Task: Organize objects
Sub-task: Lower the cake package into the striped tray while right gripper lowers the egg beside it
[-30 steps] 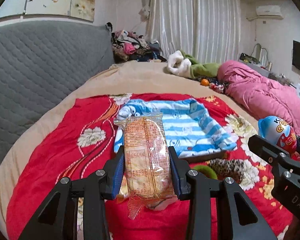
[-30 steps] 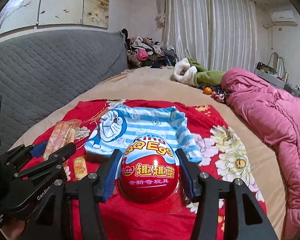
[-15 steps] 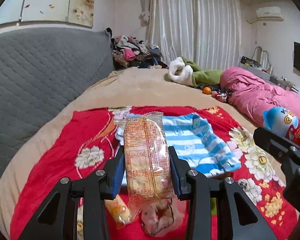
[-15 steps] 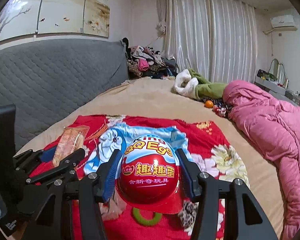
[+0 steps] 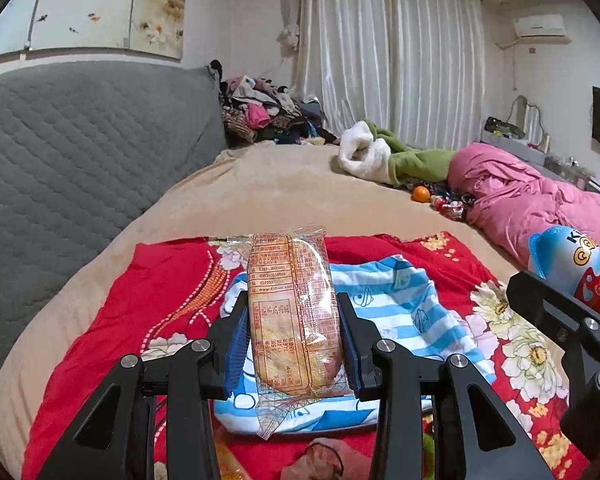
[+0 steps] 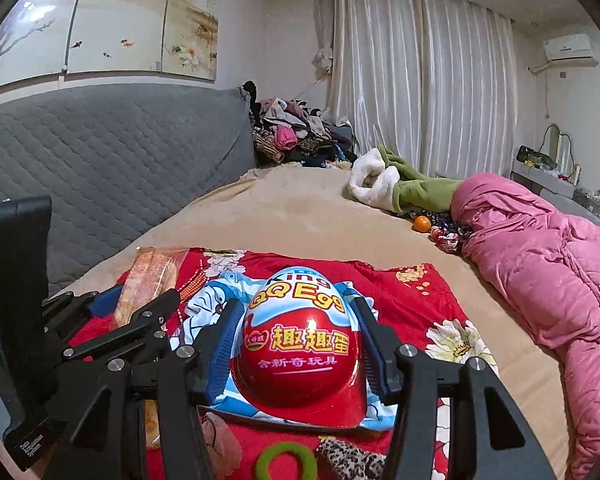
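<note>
My left gripper (image 5: 294,344) is shut on a clear-wrapped snack cake packet (image 5: 294,312) and holds it upright above the bed; it also shows in the right wrist view (image 6: 152,280). My right gripper (image 6: 300,344) is shut on a red and blue toy egg (image 6: 300,340), also seen at the right edge of the left wrist view (image 5: 572,264). Below both lies a blue striped cartoon shirt (image 5: 400,304) on a red flowered cloth (image 5: 168,292). A green ring (image 6: 286,460), a leopard-print scrunchie (image 6: 348,460) and a pink hair tie (image 5: 324,460) lie near the front.
The beige bed (image 5: 284,196) stretches ahead. A pink quilt (image 6: 540,272) lies on the right, a green and white garment (image 6: 396,184) and an orange (image 6: 422,223) beyond. A grey quilted headboard (image 6: 100,160) is on the left, with a clothes pile (image 6: 296,128) behind.
Both grippers have lifted and drawn back with their objects still held. The small items on the red cloth have slid down toward the bottom of the views.
</note>
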`<state>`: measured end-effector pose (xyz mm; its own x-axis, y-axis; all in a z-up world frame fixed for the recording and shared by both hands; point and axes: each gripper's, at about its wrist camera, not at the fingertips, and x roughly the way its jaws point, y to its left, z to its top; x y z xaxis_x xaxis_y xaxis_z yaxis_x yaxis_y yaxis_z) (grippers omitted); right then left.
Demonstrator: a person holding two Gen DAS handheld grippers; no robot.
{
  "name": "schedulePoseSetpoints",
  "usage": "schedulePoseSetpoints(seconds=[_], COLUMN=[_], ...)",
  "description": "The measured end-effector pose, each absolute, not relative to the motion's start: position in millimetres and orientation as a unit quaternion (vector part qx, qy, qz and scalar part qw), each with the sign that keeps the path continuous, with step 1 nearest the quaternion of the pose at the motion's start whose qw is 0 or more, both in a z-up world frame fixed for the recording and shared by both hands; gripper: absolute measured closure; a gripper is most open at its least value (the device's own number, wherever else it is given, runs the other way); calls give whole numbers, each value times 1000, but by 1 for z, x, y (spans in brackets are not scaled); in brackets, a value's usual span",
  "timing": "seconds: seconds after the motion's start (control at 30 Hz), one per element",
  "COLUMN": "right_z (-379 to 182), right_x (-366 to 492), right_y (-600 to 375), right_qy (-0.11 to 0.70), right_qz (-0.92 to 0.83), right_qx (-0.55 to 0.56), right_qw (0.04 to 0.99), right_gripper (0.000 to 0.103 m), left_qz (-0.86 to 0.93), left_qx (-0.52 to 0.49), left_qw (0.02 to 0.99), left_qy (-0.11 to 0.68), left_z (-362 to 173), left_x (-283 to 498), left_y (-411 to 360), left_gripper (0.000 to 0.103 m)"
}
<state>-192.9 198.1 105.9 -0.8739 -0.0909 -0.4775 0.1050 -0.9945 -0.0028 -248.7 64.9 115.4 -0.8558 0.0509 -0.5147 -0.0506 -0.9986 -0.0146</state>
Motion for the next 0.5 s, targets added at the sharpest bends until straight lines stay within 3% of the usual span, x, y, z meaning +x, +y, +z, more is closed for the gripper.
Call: schedulePoseSetpoints(seconds=[0.5], right_z=[52], right_x=[-245], right_y=[199], right_qy=[16], right_qz=[-954], right_qx=[294], right_qw=[49], right_gripper=[48], left_qz=[951], left_qx=[-308], left_qw=[28], left_qy=[-4], left_z=[56], left_x=[-299], left_y=[72], left_gripper=[61])
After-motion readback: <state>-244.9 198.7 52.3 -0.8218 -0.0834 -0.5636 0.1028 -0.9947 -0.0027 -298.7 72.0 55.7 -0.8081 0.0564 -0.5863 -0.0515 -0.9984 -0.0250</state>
